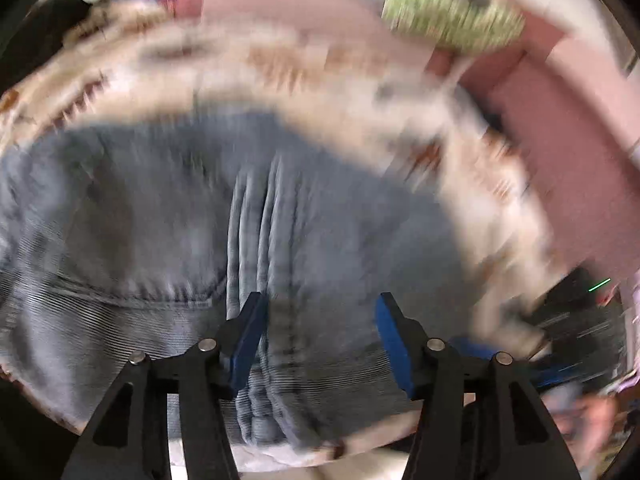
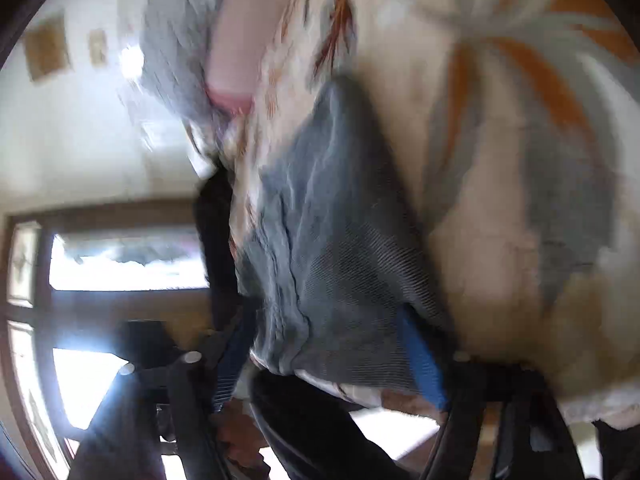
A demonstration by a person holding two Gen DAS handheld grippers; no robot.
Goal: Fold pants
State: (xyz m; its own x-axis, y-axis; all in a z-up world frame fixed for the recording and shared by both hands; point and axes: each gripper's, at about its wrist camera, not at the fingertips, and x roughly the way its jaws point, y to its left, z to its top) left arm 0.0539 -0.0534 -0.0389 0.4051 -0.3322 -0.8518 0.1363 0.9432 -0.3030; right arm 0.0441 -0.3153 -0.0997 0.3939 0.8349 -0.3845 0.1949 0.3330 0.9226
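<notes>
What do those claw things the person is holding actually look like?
Each is a two-finger claw. The left gripper has black angular plastic arms with cut-out slots, round silver pivot pins, and flat blue pads lining the inner faces of the fingertips. The right gripper looks like the same build: black arms, silver pins, blue pads, though the picture is blurred. No cables or markings are visible.

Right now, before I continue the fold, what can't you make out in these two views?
- Left wrist: pants outline is cut off by the left frame edge and smeared by motion blur.
- Right wrist: whether the right hand-held gripper pinches the pants; the cloth covers the fingers.
- Both: bedspread pattern is blurred.
</notes>
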